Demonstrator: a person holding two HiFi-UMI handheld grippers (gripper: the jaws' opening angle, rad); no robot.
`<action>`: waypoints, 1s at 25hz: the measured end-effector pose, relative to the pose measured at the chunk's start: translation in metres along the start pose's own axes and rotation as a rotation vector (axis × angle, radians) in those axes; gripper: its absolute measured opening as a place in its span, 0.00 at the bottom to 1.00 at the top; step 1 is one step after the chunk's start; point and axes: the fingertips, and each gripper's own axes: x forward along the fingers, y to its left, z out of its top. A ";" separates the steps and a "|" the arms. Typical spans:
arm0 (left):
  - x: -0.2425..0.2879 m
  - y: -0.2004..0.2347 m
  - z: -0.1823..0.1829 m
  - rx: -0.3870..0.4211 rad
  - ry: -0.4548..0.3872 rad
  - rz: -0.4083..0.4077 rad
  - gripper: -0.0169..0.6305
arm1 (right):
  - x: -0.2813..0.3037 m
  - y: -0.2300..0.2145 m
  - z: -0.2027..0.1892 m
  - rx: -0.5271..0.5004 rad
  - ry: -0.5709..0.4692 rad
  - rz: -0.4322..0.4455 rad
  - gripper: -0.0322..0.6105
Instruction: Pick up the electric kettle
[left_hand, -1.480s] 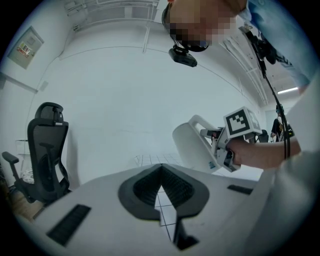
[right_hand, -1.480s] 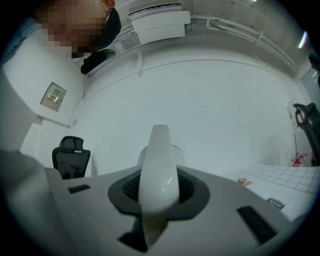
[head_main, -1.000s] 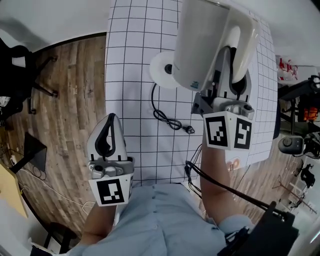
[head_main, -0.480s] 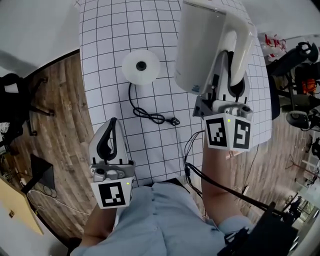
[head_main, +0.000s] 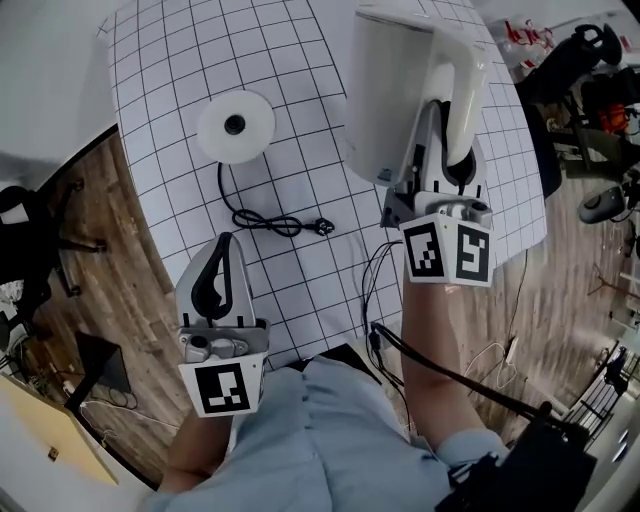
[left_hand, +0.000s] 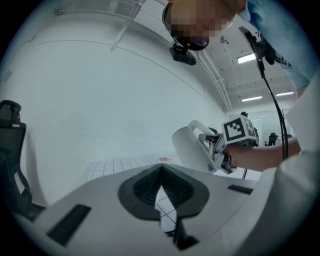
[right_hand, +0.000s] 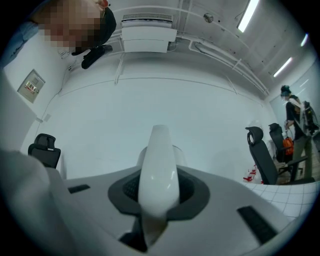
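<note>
The white electric kettle (head_main: 400, 95) hangs in the air above the gridded table, lifted off its round white base (head_main: 236, 126). My right gripper (head_main: 447, 150) is shut on the kettle's curved handle (right_hand: 159, 170), which fills the gap between the jaws in the right gripper view. The base's black cord (head_main: 270, 220) trails across the table to a plug. My left gripper (head_main: 215, 278) hovers at the table's near left edge, shut with nothing in it. In the left gripper view the kettle (left_hand: 192, 147) and my right gripper appear to the right.
The white table (head_main: 180, 70) with a black grid stands on a wooden floor (head_main: 100, 290). Black office chairs (head_main: 25, 250) and equipment stand at the left and right edges. Cables hang from my right arm over the table's near edge.
The kettle in my right gripper has moved away from the base, which now lies farther left in the head view. My left gripper has shifted a little along the table edge, still shut.
</note>
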 end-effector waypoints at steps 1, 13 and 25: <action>0.000 -0.003 0.000 0.008 0.002 -0.014 0.03 | -0.003 -0.003 -0.003 0.002 0.003 -0.011 0.15; 0.002 -0.016 -0.004 0.054 0.025 -0.025 0.03 | -0.018 -0.035 -0.034 0.006 0.011 -0.054 0.15; 0.001 -0.029 0.015 0.106 -0.077 -0.034 0.03 | -0.052 -0.036 -0.043 -0.006 0.010 -0.029 0.15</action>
